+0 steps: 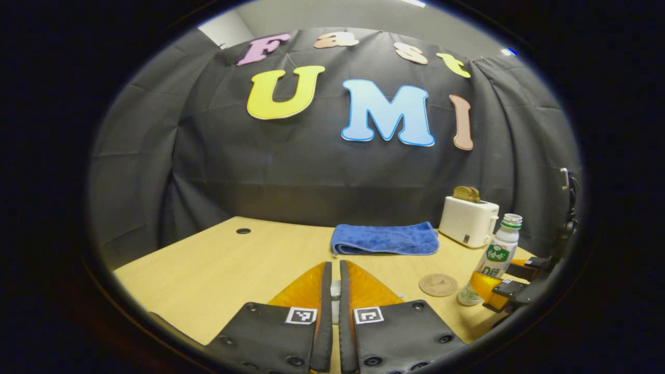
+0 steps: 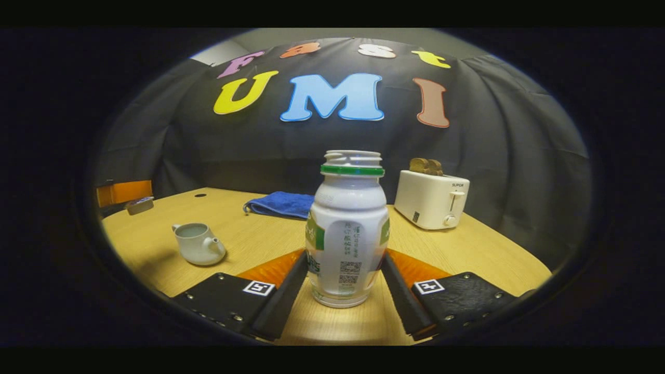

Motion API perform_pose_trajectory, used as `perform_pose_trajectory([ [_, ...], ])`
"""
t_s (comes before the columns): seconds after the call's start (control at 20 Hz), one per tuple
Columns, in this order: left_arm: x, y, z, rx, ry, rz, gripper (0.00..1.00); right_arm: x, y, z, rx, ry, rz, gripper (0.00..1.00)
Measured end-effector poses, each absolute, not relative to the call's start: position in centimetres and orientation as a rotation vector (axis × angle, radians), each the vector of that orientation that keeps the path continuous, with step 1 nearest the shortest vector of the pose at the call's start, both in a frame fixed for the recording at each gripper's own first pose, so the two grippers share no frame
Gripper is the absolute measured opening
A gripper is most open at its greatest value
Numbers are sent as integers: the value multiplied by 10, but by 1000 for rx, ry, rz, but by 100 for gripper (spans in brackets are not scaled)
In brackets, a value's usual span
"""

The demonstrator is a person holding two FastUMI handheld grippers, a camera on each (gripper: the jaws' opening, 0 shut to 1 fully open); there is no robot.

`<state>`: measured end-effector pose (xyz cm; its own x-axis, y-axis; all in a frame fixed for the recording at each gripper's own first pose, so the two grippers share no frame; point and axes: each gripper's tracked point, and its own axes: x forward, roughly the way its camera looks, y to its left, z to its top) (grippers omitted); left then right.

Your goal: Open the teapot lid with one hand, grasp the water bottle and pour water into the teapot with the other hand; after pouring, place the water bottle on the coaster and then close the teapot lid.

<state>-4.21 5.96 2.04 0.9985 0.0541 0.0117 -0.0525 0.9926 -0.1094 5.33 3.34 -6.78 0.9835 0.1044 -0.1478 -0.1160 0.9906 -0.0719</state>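
Already the right gripper grasps the white uncapped plastic water bottle, right of the lidless white ceramic teapot, while the left gripper is clenched; a careless tilt could spill.

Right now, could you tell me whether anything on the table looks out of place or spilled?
Nothing is spilled or damaged. The uncapped water bottle stands upright between the right tongs, beside the coaster rather than on it, and the teapot sits open with no lid on.
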Motion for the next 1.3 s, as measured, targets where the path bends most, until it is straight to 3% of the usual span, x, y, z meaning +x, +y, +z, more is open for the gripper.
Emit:
perform_pose_trajectory([
  [0.4,-60,85,9,-157,-13,86,12,53,43,-56,-270,130,81,81],
  [0.5,-64,97,5,-171,-11,104,16,55,47,-49,-362,122,65,81],
  [1.05,-88,151,10,-177,-27,185,12,69,94,-28,-922,54,46,81],
  [1.25,-93,164,12,-190,-28,202,12,70,107,-21,-1102,13,25,81],
  [1.3,-95,167,12,-191,-31,205,16,71,110,-21,-1136,6,25,81],
])
